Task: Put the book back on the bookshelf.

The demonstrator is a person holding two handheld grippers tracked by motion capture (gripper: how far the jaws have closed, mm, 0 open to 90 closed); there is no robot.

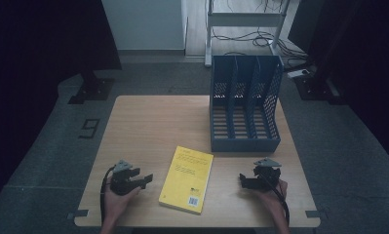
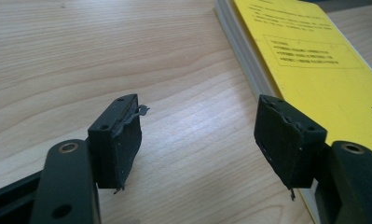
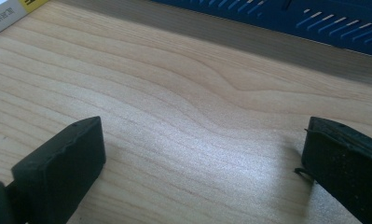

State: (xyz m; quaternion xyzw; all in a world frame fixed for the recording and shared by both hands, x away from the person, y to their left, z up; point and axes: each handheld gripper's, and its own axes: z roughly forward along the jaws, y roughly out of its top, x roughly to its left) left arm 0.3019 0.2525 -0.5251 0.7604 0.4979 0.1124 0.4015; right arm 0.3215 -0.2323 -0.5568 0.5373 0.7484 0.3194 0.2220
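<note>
On the table (image 1: 148,117), the biggest thing is the blue rack (image 1: 244,105), standing at the far right edge with its three slots open upward and toward the person. Next in size is the yellow book (image 1: 187,179), lying flat near the front edge, between the two hands and just in front of the rack's left corner, a little askew. Left of it rests the left gripper (image 1: 145,181), jaws spread wide and empty; in the left gripper view its right pad sits just beside the book's (image 2: 309,60) long page edge, the other pad over bare wood. The right gripper (image 1: 242,179) lies right of the book, well apart from it, jaws also wide and holding nothing, with the rack's base (image 3: 286,18) ahead of it.

The work looks to be just starting: likely the book goes into the rack. To grasp well, the left gripper should slide one pad under the page edge, or tip the book up first, since it lies flat. Close firmly across cover and pages so the block does not fan, and bring the right gripper in to steady the far edge before lifting.
</note>
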